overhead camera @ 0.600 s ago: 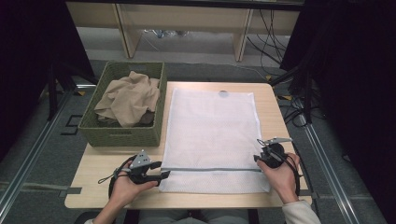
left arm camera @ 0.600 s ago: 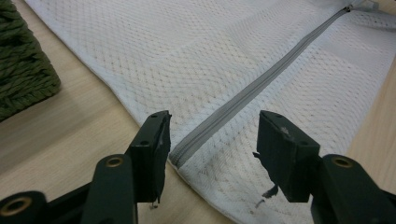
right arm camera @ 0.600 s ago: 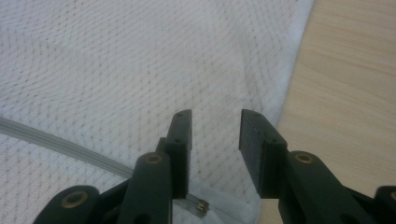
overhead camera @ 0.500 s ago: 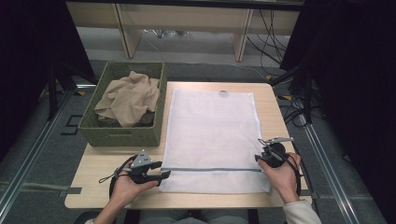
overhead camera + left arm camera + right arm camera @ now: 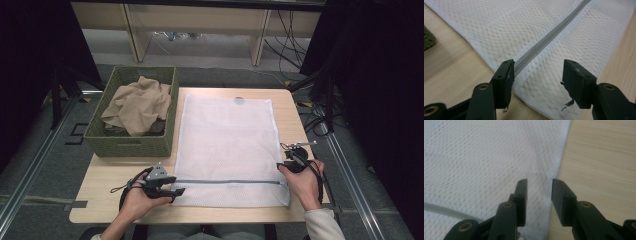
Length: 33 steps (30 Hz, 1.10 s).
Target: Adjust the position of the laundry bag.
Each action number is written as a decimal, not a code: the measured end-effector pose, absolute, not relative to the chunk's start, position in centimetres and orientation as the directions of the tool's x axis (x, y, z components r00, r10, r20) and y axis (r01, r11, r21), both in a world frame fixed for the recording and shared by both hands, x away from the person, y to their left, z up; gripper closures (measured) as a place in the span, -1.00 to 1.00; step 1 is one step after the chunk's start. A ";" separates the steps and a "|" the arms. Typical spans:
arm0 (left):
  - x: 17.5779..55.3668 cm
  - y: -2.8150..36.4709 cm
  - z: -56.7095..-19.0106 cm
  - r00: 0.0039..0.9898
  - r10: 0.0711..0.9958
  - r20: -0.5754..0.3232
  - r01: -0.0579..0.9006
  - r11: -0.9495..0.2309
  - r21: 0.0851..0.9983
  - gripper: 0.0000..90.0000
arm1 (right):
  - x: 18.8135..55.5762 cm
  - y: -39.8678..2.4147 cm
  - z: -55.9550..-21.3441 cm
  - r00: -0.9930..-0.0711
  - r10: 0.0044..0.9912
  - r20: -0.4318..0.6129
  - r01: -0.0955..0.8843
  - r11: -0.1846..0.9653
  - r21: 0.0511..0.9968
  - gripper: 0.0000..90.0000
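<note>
One mesh bag (image 5: 227, 145) with one zip (image 5: 227, 181), two grippers, left (image 5: 175, 191), right (image 5: 283, 165), fingers open, one basket (image 5: 131, 145).

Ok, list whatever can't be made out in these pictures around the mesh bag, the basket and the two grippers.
- Basket: what lies under the tan cloth is covered in the high view.
- Mesh bag: the zipper pull is too small to find in the high view.
- Right gripper: its body is partly behind the hand in the high view.
- Left gripper: the zipper's far end is cut off by the top edge of the left gripper view.
</note>
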State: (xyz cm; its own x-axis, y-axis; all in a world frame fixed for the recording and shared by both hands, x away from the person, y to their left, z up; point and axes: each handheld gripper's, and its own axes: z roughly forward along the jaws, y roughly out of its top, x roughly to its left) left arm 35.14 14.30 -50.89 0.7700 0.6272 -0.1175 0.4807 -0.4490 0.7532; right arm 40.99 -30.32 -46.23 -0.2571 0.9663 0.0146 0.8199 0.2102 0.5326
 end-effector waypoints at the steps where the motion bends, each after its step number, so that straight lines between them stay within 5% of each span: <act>1: 35.1 14.2 -51.0 0.760 0.638 -0.126 0.496 -0.444 0.746 -0.04 | 41.1 -30.3 -46.2 -0.228 0.974 0.019 0.824 0.183 0.536 0.48; 21: 35.9 14.5 -50.8 0.752 0.654 -0.085 0.508 -0.492 0.707 -0.01 | 42.5 -31.2 -48.0 -0.262 0.964 0.039 0.875 0.221 0.431 0.49; 27: 36.2 14.6 -51.0 0.737 0.673 -0.061 0.519 -0.506 0.689 0.32 | 42.5 -31.0 -48.0 -0.249 0.967 0.047 0.886 0.208 0.415 0.59; 33: 36.1 14.6 -50.9 0.740 0.672 -0.017 0.502 -0.536 0.679 0.63 | 42.7 -30.6 -48.1 -0.243 0.968 0.060 0.888 0.197 0.416 0.92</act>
